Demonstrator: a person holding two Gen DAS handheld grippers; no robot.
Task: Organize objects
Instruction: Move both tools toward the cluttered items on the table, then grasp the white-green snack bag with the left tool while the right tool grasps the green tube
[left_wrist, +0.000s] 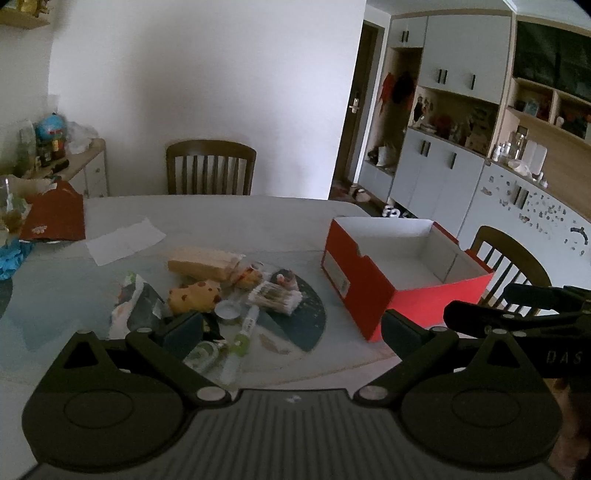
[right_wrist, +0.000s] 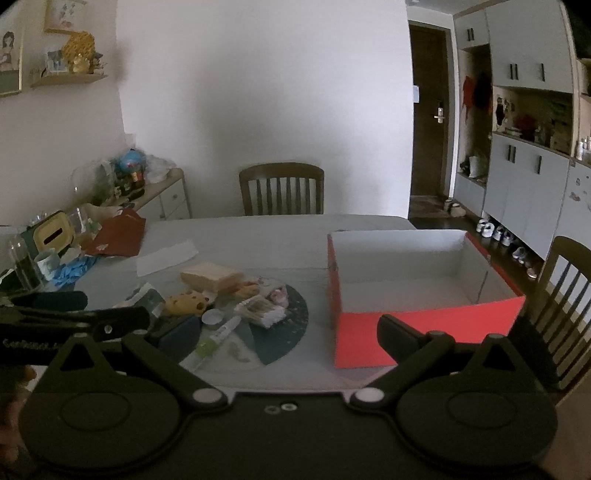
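Observation:
An empty red box (left_wrist: 402, 269) (right_wrist: 421, 291) with a white inside stands on the right of the table. To its left lies a heap of small things: a tan packet (left_wrist: 201, 264) (right_wrist: 210, 277), a yellow spotted plush (left_wrist: 194, 295) (right_wrist: 184, 302), a packet of cotton swabs (left_wrist: 275, 297) (right_wrist: 260, 310), a small round tin (left_wrist: 226, 312) (right_wrist: 213, 318), a green-and-white tube (left_wrist: 243, 332) (right_wrist: 212, 343) and a crumpled wrapper (left_wrist: 135, 308). My left gripper (left_wrist: 291, 330) hangs open over the near edge of the heap. My right gripper (right_wrist: 288, 336) is open too, between heap and box.
A white paper sheet (left_wrist: 125, 240) (right_wrist: 166, 256) lies behind the heap. A red bag (left_wrist: 55, 218) (right_wrist: 118, 234), blue gloves (right_wrist: 74, 269) and cups crowd the table's left end. Wooden chairs stand at the far side (left_wrist: 210, 166) and right (right_wrist: 561, 302). Cabinets line the right wall.

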